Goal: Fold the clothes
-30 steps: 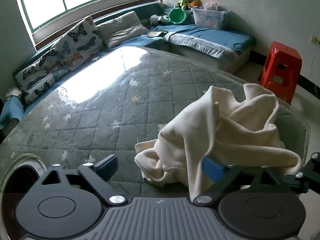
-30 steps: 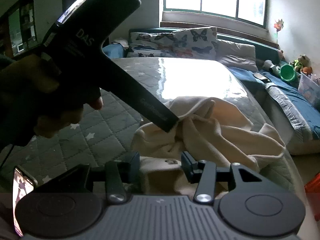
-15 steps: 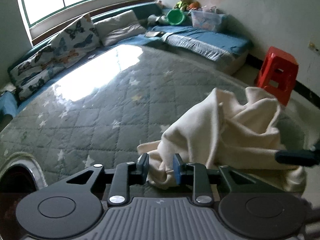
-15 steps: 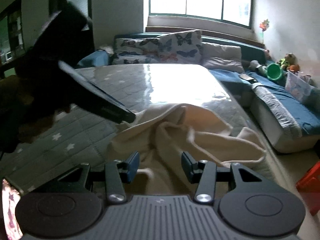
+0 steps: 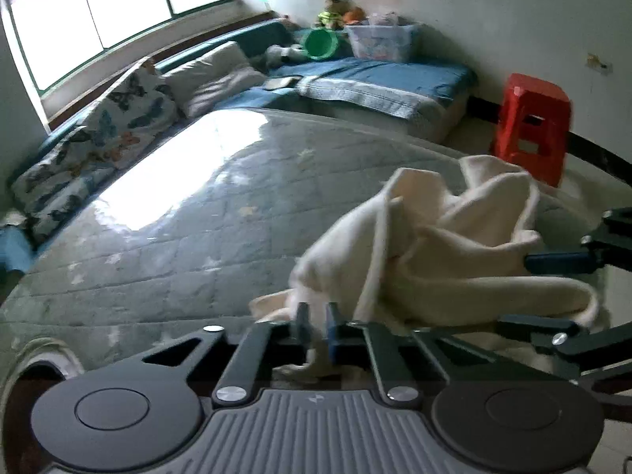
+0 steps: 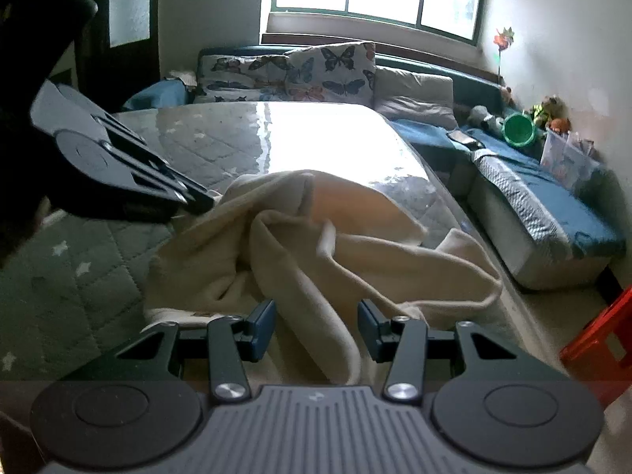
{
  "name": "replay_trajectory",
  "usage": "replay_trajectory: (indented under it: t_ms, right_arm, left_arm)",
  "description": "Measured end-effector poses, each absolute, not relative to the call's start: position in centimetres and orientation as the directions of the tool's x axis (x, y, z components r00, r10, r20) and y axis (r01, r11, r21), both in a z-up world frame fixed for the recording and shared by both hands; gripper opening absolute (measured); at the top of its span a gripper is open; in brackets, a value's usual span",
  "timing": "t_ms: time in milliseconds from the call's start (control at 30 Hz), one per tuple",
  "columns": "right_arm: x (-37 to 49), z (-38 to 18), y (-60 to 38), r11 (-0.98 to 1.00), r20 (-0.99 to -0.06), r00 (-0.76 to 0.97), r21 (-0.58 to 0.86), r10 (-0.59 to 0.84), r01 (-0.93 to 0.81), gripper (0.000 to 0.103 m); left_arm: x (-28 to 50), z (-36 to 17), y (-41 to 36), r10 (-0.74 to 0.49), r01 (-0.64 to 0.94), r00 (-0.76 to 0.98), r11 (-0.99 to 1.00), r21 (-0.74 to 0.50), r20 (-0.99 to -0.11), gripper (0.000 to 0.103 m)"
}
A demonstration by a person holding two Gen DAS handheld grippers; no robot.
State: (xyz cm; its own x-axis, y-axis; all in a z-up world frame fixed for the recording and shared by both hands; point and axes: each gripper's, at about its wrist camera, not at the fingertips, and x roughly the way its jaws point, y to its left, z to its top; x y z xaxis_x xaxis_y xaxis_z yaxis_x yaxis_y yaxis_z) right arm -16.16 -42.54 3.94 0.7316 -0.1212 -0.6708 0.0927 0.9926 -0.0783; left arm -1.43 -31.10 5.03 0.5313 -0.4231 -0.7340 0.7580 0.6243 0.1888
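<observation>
A crumpled cream garment [image 5: 454,260] lies heaped near the right edge of a grey star-quilted mattress [image 5: 177,237]. My left gripper [image 5: 316,322] is shut on the garment's near left edge, and a pinch of cream fabric shows between its blue pads. In the right wrist view the garment [image 6: 316,245] spreads ahead, with the left gripper [image 6: 201,201] biting its far left edge. My right gripper [image 6: 316,328] stands open and low over the cloth, a fold lying between its fingers. In the left wrist view the right gripper [image 5: 517,292] enters from the right, against the heap.
A red plastic stool [image 5: 531,126] stands on the floor past the mattress edge. Butterfly cushions [image 5: 118,126] line the window side. A low blue-covered bench [image 5: 375,75] carries a green bucket [image 5: 320,41], a clear storage box [image 5: 379,39] and soft toys.
My left gripper went from open to shut on the garment's edge and has drawn it up slightly. The right gripper stayed open and shifted closer over the cloth.
</observation>
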Motion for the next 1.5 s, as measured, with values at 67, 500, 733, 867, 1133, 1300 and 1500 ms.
replay_trajectory:
  t_ms: [67, 500, 733, 867, 1133, 1300, 1500]
  right_arm:
    - [-15.7, 3.7, -42.4, 0.991, -0.674, 0.727, -0.094, -0.132, 0.093, 0.043]
    - [-15.2, 2.9, -42.0, 0.992, -0.689, 0.714, -0.091, -0.125, 0.085, 0.007]
    - [-14.9, 3.3, -41.9, 0.996, -0.689, 0.72, -0.081, -0.082, 0.037, 0.032]
    - [-14.1, 2.5, -41.8, 0.996, -0.695, 0.714, -0.086, -0.084, 0.033, 0.032]
    - [-15.0, 3.2, -42.5, 0.993, -0.673, 0.73, -0.081, -0.115, 0.082, 0.005]
    - [-16.2, 4.3, -44.0, 0.979, -0.632, 0.748, -0.107, -0.203, 0.175, 0.004]
    - [-17.5, 4.6, -46.3, 0.96, -0.632, 0.731, -0.077, -0.256, 0.27, 0.006]
  left_arm:
    - [-0.8, 5.2, -30.5, -0.414, 0.741, 0.542, 0.645, 0.184, -0.732, 0.002]
    - [-2.6, 6.6, -31.0, -0.535, 0.816, 0.468, 0.568, 0.11, -0.703, 0.053]
    - [-2.5, 4.8, -31.9, -0.499, 0.824, 0.456, 0.549, 0.139, -0.737, 0.01]
    - [-2.5, 4.9, -31.6, -0.506, 0.824, 0.455, 0.552, 0.131, -0.733, 0.007]
    - [-3.6, 5.0, -31.8, -0.513, 0.838, 0.451, 0.524, 0.149, -0.731, 0.029]
    - [-3.4, 4.6, -31.7, -0.497, 0.828, 0.456, 0.541, 0.147, -0.738, 0.013]
    - [-3.2, 4.7, -31.0, -0.494, 0.818, 0.452, 0.561, 0.125, -0.743, 0.012]
